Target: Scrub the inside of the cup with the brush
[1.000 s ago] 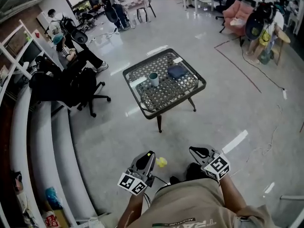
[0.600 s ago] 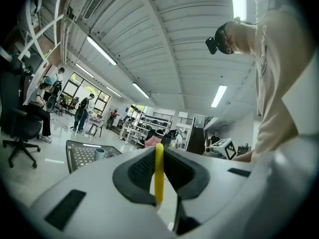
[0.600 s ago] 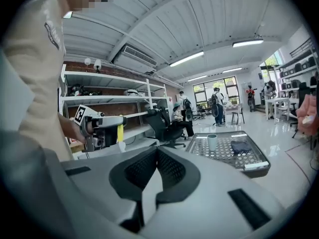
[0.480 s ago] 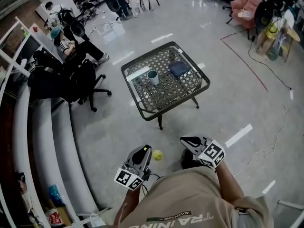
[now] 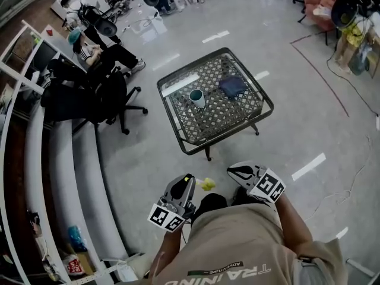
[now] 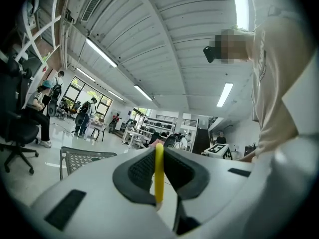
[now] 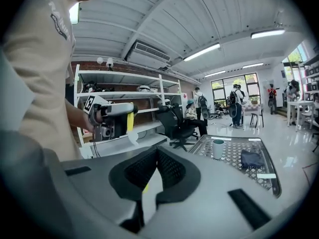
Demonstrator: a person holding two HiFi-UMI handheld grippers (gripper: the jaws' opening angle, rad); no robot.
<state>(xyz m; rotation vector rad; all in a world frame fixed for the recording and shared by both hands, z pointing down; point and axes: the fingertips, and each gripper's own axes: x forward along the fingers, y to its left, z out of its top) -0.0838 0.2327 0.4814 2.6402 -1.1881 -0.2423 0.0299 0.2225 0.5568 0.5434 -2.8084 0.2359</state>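
A teal-rimmed cup (image 5: 196, 98) stands upright on a small metal mesh table (image 5: 237, 123), with a folded dark blue cloth (image 5: 233, 86) to its right. Both grippers hang close to my body, well short of the table. My left gripper (image 5: 188, 181) is shut on the yellow brush (image 5: 207, 184), whose handle (image 6: 159, 173) runs between the pads. My right gripper (image 5: 234, 170) is shut with nothing in it. The right gripper view has the cup (image 7: 218, 149), the cloth (image 7: 251, 159) and the left gripper (image 7: 112, 117) with its brush (image 7: 130, 124).
Black office chairs (image 5: 98, 97) and seated people (image 5: 89, 49) are left of the table. Curved grey benches (image 5: 65, 177) and white shelving (image 5: 18, 76) line the left side. White tape marks (image 5: 307, 166) and cables (image 5: 344, 189) lie on the glossy floor.
The table with the cup and the cloth has shifted in the head view as I move over the floor. Both grippers stay shut near my body, the brush still in the left one.
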